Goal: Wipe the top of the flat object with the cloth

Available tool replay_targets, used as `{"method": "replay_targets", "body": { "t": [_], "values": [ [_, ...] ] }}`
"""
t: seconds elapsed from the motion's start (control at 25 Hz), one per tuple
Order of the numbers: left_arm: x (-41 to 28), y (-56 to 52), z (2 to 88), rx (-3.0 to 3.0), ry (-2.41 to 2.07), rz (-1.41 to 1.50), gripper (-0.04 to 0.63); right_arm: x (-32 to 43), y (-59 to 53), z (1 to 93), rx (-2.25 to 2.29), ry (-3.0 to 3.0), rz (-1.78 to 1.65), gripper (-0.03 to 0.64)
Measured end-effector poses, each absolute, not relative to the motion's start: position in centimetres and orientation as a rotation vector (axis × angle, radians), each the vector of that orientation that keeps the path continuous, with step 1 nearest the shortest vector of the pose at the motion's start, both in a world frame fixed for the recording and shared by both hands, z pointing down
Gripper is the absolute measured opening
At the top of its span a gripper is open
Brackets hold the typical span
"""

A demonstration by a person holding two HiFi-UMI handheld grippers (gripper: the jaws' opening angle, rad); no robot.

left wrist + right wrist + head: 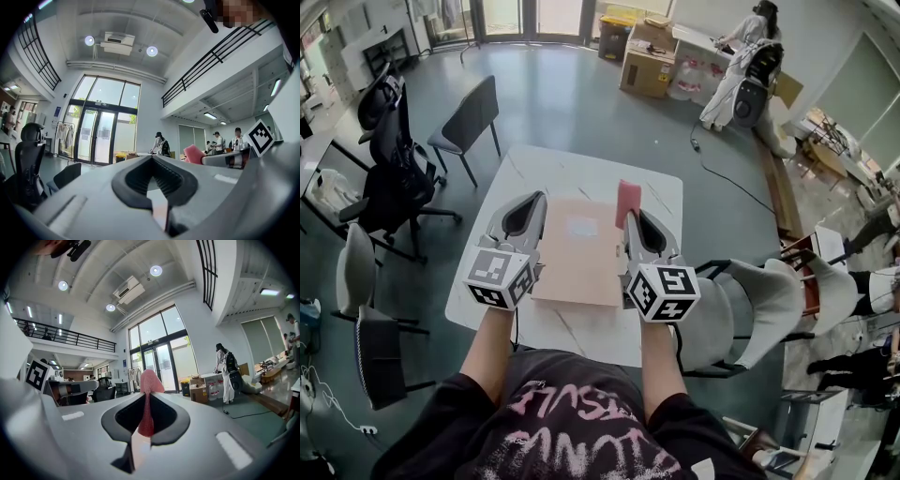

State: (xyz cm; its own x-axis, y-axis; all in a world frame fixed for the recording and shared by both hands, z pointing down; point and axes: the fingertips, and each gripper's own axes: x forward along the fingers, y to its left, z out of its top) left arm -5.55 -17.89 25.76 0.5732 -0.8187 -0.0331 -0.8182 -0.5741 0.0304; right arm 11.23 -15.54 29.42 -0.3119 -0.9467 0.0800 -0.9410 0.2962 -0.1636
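Nearest us, our left gripper has its jaws together on nothing, at the left edge of the cardboard sheet. Our right gripper pinches the pink cloth, which stands up from its jaws by the sheet's far right corner. The sheet lies flat on the white table. Beyond the table's far left corner stands a grey chair.

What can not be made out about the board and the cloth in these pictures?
- Head view: the right gripper covers the board's right edge; the pale patch on the board is too small to identify.
- Both gripper views: the gripper bodies hide nearly all of the board.
- Right gripper view: the jaws hide the cloth's lower end.
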Motion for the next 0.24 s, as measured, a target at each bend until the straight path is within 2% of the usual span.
{"method": "replay_targets", "body": {
  "t": [0.24],
  "values": [
    [-5.42,-18.12,26.03,2.778,-1.438,-0.067,0.0,11.24,-15.74,29.87,-1.827,2.505,-0.288,0.048]
  ]
}}
